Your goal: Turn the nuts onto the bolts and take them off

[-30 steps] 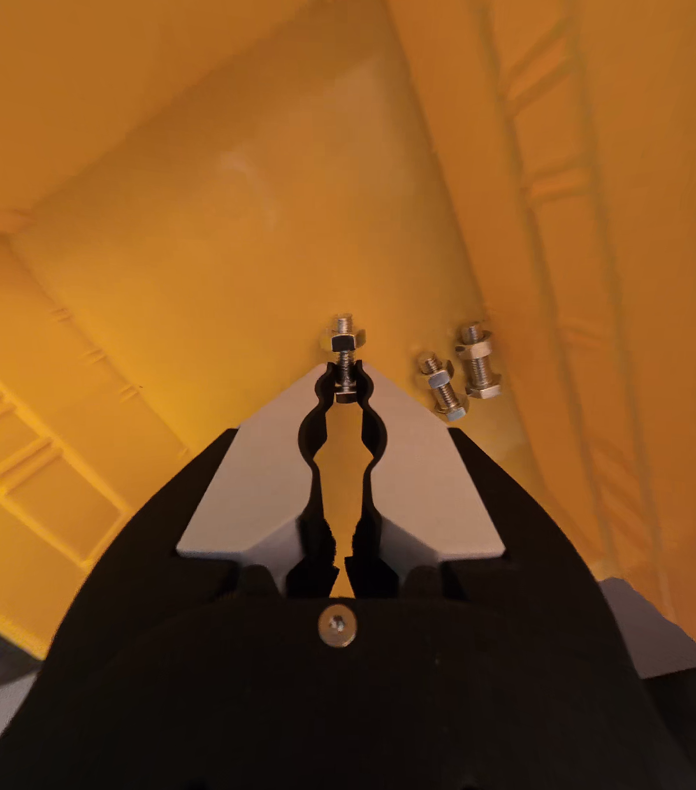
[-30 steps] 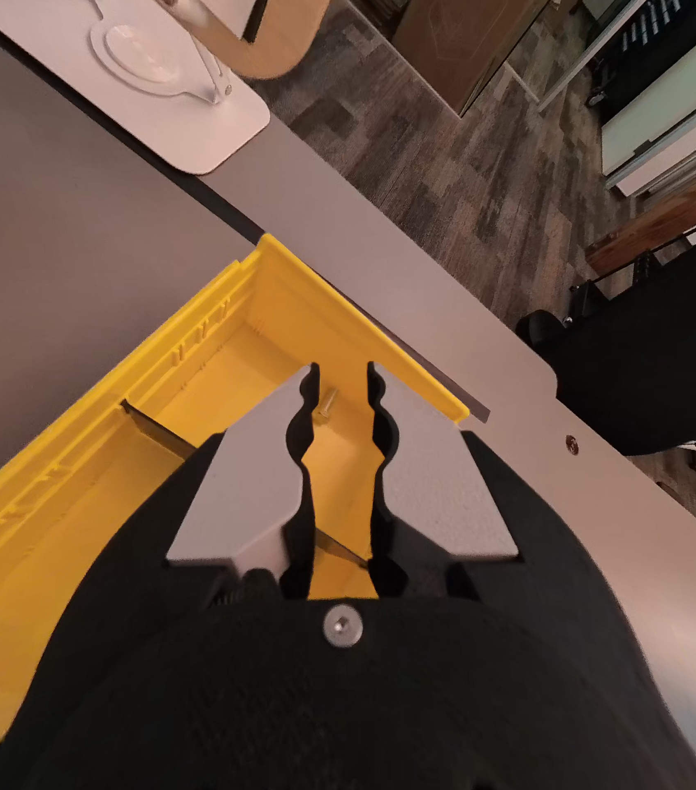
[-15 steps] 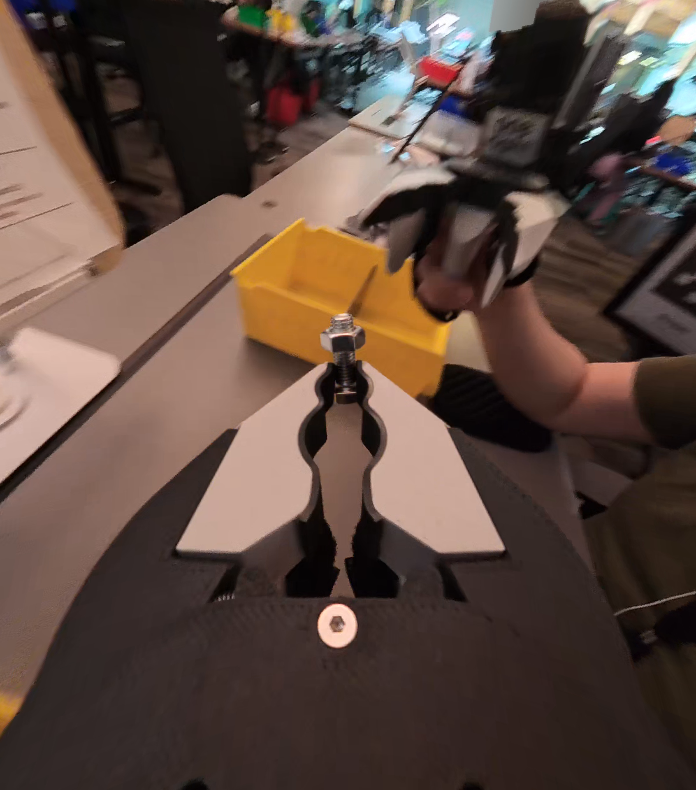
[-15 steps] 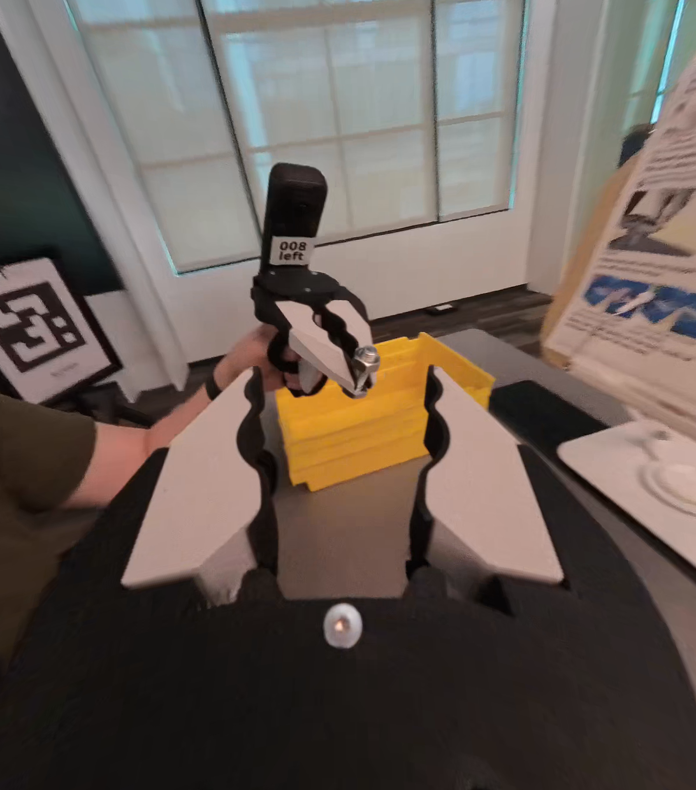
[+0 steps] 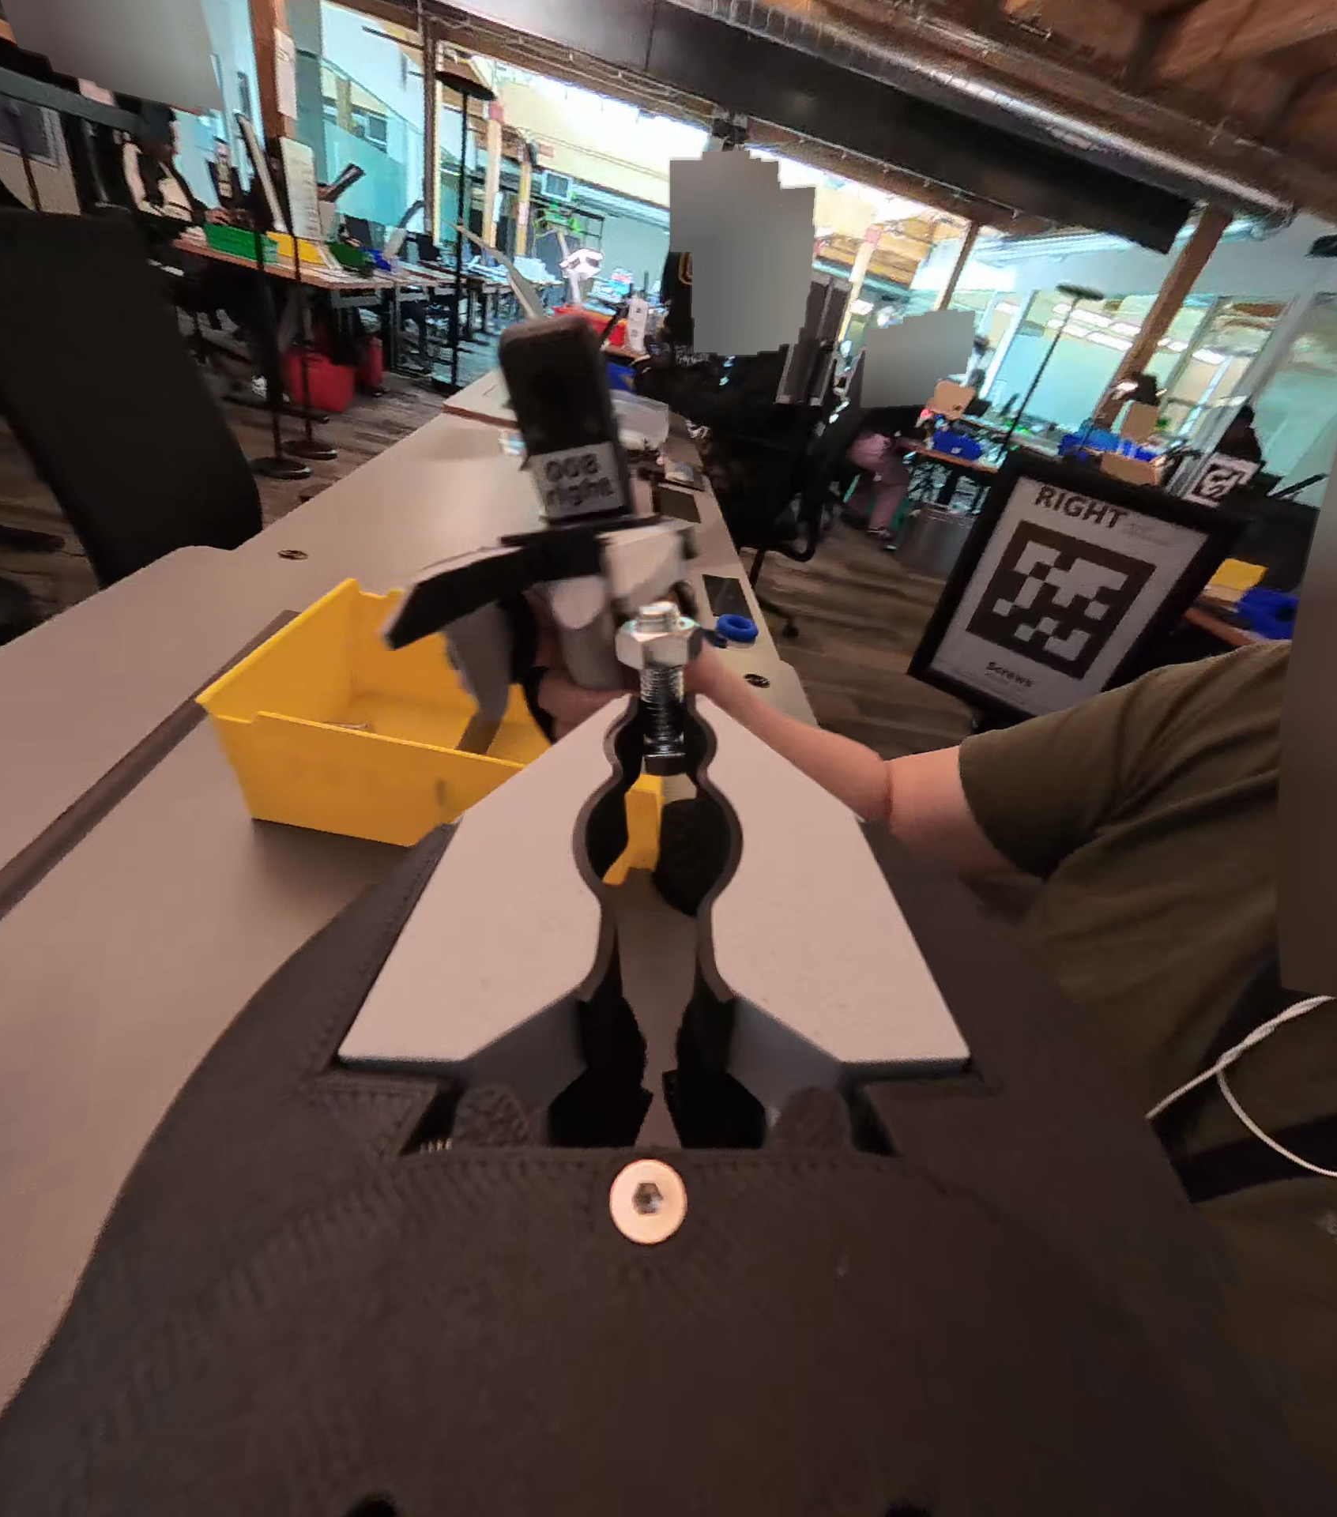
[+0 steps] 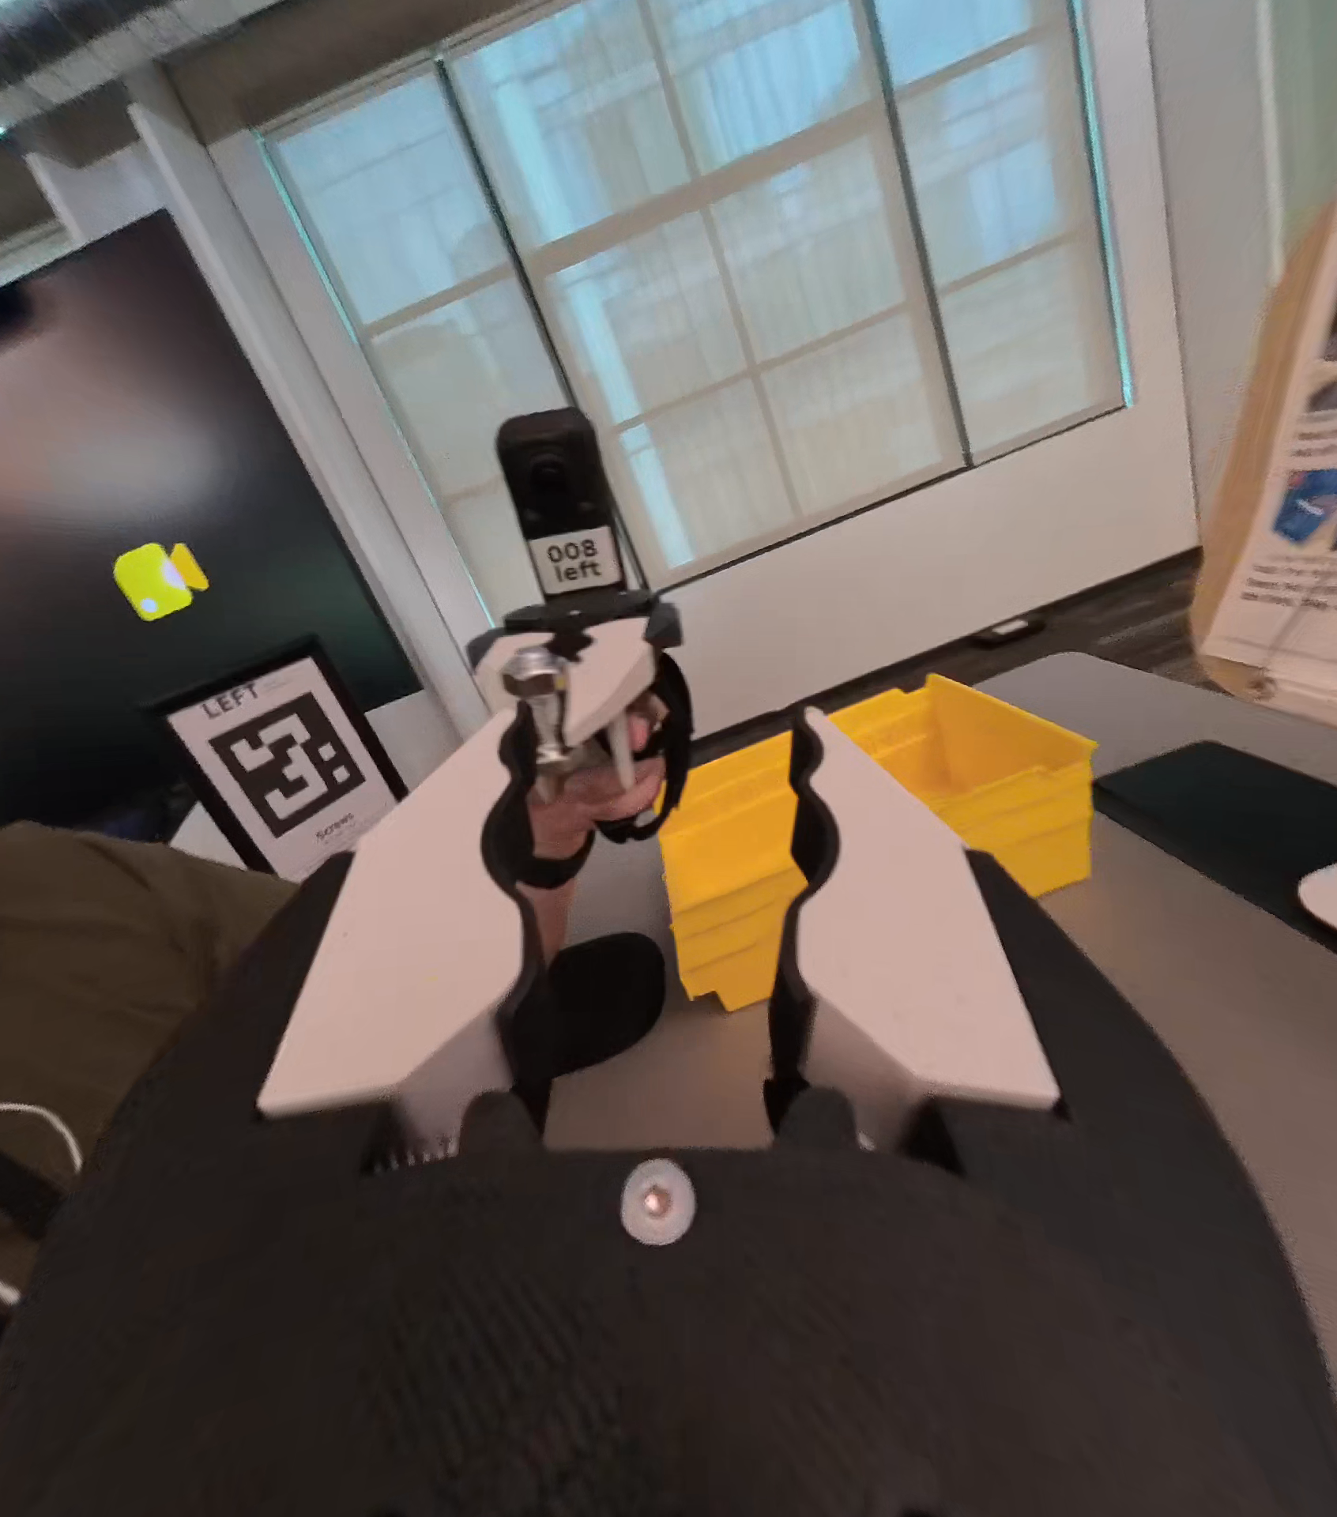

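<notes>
Left hand-held gripper clamped on the bolt by its head, nut near the free end above the worktop; right hand-held gripper gapes empty; we judge steel small, rigid, slick, so grab nut flats.

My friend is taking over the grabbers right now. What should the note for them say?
Left gripper: shut on the bolt, held up above the table, nut near its top end.
Right gripper: open, empty, facing the nut but not gripping it.
Yellow bin: on the table behind; its contents are hard to make out.
Done: bolt picked up.
Left: probably close the right gripper on the nut, spin it off, then thread it back on.
</notes>
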Motion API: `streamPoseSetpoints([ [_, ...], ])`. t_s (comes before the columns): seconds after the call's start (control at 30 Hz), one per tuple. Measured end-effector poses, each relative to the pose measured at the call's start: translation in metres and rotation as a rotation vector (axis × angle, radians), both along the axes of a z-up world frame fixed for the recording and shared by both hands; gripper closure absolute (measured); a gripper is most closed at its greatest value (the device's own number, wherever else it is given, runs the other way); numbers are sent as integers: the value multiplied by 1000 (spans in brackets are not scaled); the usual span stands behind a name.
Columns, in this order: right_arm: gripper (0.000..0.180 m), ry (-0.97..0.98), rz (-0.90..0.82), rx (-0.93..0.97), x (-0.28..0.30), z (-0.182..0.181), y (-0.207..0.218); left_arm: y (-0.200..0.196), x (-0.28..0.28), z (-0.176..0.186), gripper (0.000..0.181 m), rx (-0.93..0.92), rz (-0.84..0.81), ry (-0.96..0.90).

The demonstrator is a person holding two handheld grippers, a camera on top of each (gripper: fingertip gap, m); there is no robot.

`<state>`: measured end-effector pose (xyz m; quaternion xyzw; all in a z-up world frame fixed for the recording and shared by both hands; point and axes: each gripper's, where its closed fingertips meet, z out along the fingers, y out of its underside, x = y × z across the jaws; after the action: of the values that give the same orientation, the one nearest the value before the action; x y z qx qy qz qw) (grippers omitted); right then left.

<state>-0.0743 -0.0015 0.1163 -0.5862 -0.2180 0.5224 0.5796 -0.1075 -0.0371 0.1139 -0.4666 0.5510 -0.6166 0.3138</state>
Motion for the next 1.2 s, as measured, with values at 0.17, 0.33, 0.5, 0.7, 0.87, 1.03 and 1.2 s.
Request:
streamPoseSetpoints([
  [0.17,119,-91,11,90,-34,3,-16,-7,7,-8,173,-7,-41,19],
  [0.33,129,-44,-48,28,1,-10,8,-24,0,4,173,-55,-142,-36],
  [0.5,123,-54,41,169,-27,20,-31,-19,3,-1,174,-32,-97,-5],
  [0.7,116,-40,64,72,-21,1,-14,-22,12,-10,173,-7,-79,27],
  [0.87,126,-30,80,91,-18,11,-23,-23,3,2,173,-50,-117,-17],
  [1.03,126,-73,86,124,-36,10,-29,-28,7,-9,174,-7,-130,27],
  [1.2,130,-5,103,58,-15,6,-19,-29,6,-6,174,-1,-130,16],
])
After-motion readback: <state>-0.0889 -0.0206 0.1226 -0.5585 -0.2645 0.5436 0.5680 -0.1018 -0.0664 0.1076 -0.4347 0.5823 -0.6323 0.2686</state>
